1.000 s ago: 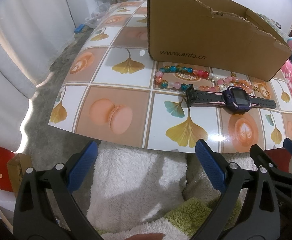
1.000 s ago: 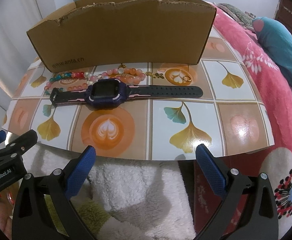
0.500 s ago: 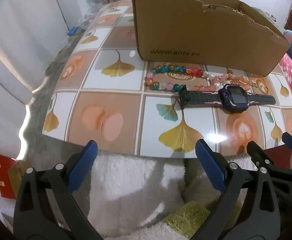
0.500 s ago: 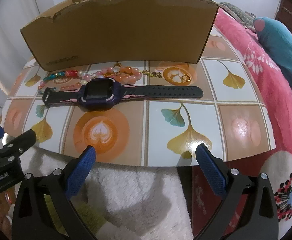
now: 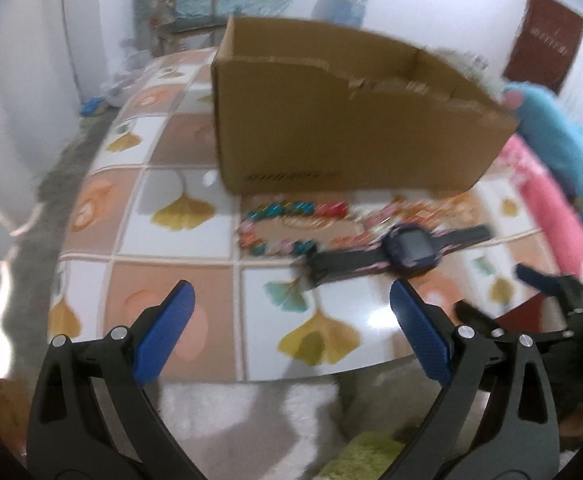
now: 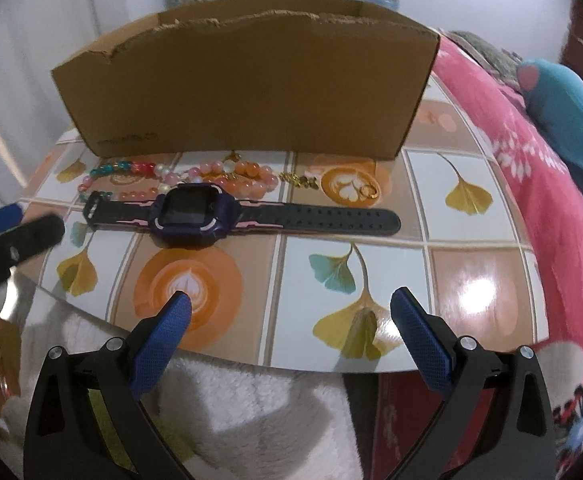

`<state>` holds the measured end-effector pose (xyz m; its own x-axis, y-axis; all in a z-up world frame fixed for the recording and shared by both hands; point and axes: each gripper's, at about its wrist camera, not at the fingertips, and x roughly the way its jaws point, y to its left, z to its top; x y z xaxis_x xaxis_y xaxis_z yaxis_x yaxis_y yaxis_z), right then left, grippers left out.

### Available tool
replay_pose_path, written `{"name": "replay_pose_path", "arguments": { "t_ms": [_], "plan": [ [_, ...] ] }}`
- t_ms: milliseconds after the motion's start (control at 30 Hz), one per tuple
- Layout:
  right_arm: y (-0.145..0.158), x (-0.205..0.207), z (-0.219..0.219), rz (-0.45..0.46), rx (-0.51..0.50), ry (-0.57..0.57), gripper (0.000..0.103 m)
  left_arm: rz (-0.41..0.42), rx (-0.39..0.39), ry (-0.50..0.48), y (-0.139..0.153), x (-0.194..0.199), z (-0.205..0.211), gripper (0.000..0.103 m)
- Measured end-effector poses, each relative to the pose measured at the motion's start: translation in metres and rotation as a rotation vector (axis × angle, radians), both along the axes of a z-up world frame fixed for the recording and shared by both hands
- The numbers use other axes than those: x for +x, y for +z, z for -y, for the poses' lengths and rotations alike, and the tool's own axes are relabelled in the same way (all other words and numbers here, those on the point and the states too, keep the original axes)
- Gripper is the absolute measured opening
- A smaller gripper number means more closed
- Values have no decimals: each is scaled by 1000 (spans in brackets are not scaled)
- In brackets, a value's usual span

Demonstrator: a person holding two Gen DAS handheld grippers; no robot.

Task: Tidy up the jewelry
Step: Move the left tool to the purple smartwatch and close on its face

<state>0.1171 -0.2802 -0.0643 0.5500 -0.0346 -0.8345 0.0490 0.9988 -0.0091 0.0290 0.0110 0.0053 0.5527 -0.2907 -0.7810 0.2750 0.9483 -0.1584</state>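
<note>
A purple smartwatch (image 6: 195, 220) with a black strap lies flat on the tiled table (image 6: 471, 248), also seen blurred in the left wrist view (image 5: 405, 246). Behind it lie a multicoloured bead bracelet (image 6: 127, 172), a pink-orange bead bracelet (image 6: 243, 178), a thin gold chain (image 6: 299, 180) and a gold ring (image 6: 367, 191). An open cardboard box (image 6: 251, 88) stands behind them. My right gripper (image 6: 289, 316) is open and empty over the table's front edge. My left gripper (image 5: 289, 312) is open and empty, in front of the multicoloured bracelet (image 5: 279, 224).
A pink floral blanket (image 6: 531, 168) with a teal cushion (image 6: 563, 104) lies along the table's right side. White fluffy fabric (image 6: 251, 412) lies below the table's front edge. A grey rug (image 5: 47, 184) borders the table's left side.
Both grippers have moved forward over the table's front edge toward the jewelry. The left view has tilted upward and is blurred by motion. Both grippers stay open.
</note>
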Motion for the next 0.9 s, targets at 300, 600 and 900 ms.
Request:
{"name": "replay_pose_path", "arguments": {
  "t_ms": [300,600,900],
  "plan": [
    [18,-7,19,78,83,176,97,51,-25,-116,9,-2,7,95],
    [38,7,12,108,75,451,95,137,32,-398,19,-8,36,94],
    [33,33,10,51,69,673,65,116,140,-673,-3,1,76,51]
  ]
}}
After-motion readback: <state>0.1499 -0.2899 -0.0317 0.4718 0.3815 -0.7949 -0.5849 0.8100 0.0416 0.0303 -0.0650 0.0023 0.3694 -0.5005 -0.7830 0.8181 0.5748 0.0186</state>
